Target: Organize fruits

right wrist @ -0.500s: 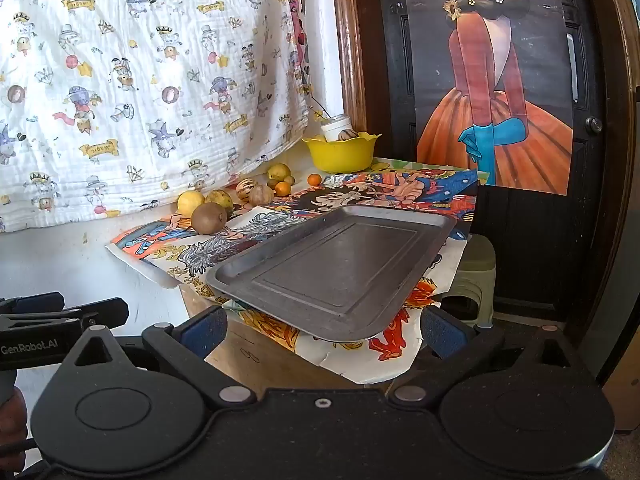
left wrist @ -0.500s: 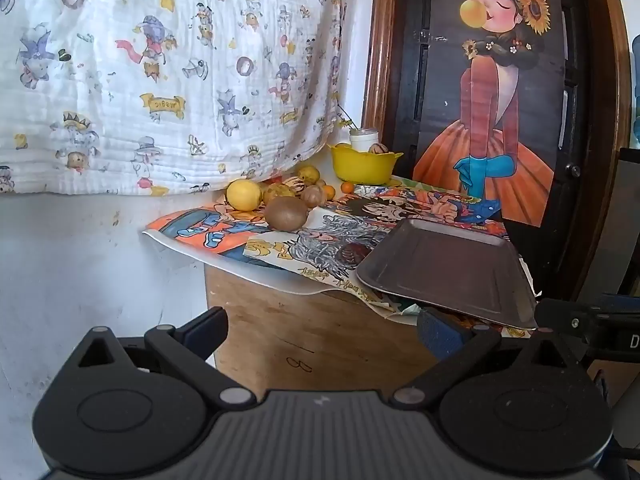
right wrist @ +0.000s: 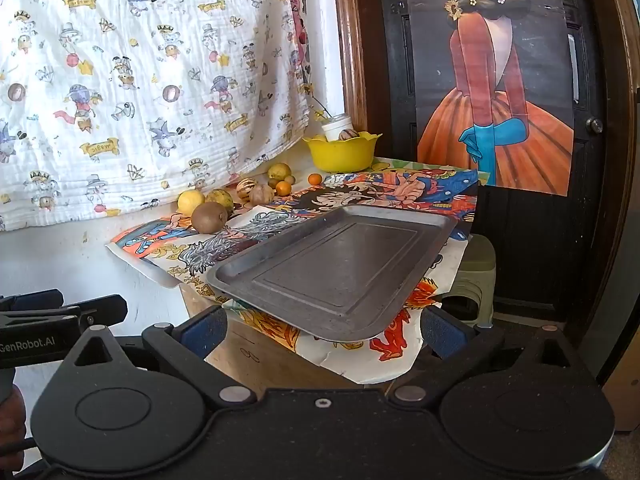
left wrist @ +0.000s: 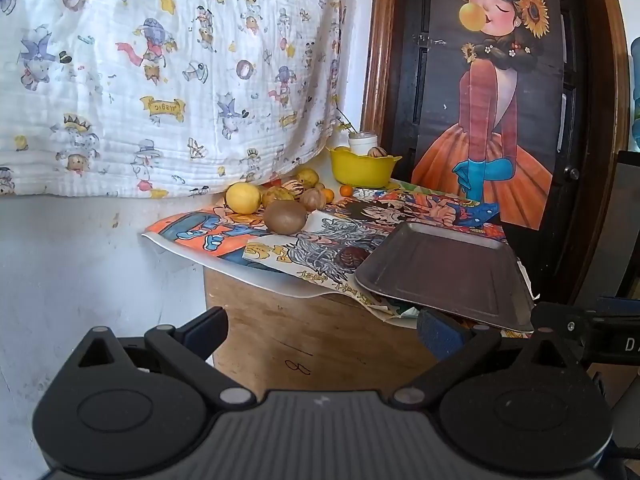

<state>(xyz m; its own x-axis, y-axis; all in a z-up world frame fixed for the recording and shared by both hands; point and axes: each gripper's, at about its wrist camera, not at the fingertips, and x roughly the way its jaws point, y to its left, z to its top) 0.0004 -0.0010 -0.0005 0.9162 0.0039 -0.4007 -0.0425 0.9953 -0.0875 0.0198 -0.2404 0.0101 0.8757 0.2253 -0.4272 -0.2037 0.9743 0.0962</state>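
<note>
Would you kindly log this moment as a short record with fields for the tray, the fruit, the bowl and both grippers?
tray: metal tray, nothing in it, lying on the printed cloth at the table's near edge
loose fruit: kiwi, lemon, small orange and others clustered on the cloth by the wall
bowl: yellow bowl at the back, one striped fruit inside
left gripper: open, holding nothing, short of the table
right gripper: open, holding nothing, in front of the tray

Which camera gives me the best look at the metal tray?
The right wrist view: the tray shows whole, its flat floor and raised rim visible. The left wrist view catches the tray at a shallow slant off to the right.
</note>
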